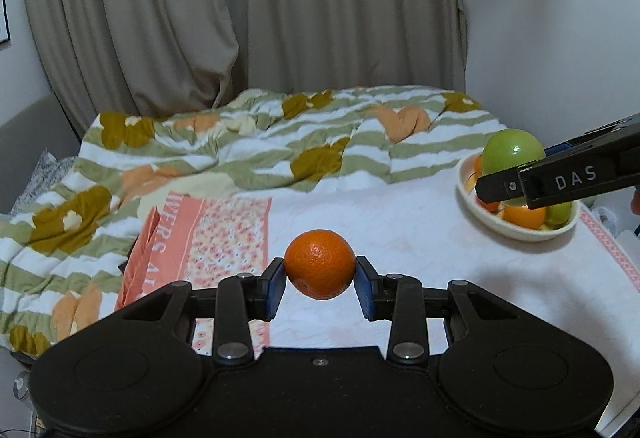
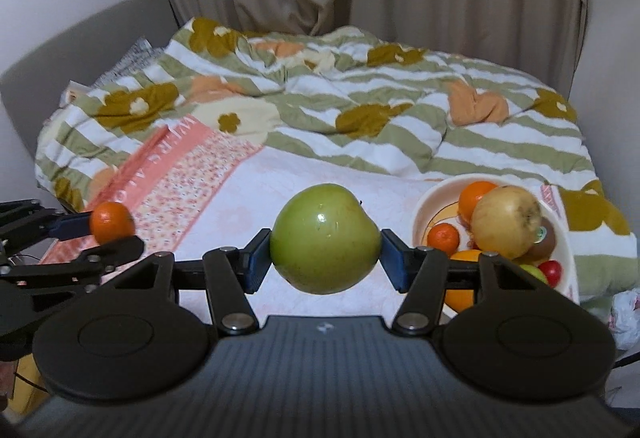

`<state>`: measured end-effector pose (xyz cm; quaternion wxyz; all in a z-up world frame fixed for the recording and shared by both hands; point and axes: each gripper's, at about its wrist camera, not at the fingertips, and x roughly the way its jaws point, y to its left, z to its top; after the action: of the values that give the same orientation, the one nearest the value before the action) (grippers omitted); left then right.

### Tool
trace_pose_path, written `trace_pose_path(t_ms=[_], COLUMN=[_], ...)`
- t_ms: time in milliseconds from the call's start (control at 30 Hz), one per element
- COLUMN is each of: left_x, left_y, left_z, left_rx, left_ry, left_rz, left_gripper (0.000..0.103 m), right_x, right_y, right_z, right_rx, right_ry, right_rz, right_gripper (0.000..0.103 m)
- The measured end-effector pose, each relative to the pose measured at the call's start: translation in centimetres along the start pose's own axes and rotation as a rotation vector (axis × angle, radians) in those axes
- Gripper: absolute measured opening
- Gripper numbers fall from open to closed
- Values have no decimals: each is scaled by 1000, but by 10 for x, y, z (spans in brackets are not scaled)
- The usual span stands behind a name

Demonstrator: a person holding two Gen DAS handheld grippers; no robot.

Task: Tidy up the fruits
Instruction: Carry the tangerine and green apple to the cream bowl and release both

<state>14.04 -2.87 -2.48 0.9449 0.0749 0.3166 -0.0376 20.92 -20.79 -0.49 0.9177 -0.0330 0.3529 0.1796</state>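
Observation:
My left gripper (image 1: 320, 272) is shut on a small orange mandarin (image 1: 320, 264) and holds it above the white bedspread. It also shows at the left of the right wrist view (image 2: 114, 230) with the mandarin (image 2: 111, 222). My right gripper (image 2: 325, 252) is shut on a green apple (image 2: 325, 238), held above the bed left of the cream fruit bowl (image 2: 424, 210). In the left wrist view the apple (image 1: 512, 150) and right gripper (image 1: 496, 182) hang over the bowl (image 1: 520, 232). The bowl holds several fruits: oranges, a yellow apple (image 2: 506, 220), a kiwi, red fruit.
A rumpled green-striped floral quilt (image 2: 360, 98) covers the far half of the bed. A pink patterned cloth (image 1: 200, 238) lies at the left. Beige curtains (image 1: 240, 10) hang behind. A headboard (image 2: 80, 38) and picture are at far left.

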Motion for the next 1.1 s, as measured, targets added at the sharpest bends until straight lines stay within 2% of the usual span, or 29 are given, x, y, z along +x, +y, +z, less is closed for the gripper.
trace_pose_path(t_ms=[333,533,800,1100], left_x=[-22,-21,5,73], left_y=[-55,-89,-121,-142], left_z=[22,40,68,101], left_rx=[20,29,60,94], left_ry=[-69,-90,-86,-24], left_rz=[-9,-26,-90,-183], left_gripper=[41,41,41,41], right_x=[-62,-76,-69,-32], right_y=[-51,-91,-146,-200], right_z=[-4,-4,0,19], right_rx=[18,14,49,128], right_ry=[-69,-86,-73,-39], right_rz=[-11,-40,-99,-172], right_gripper=[73,73,73,73])
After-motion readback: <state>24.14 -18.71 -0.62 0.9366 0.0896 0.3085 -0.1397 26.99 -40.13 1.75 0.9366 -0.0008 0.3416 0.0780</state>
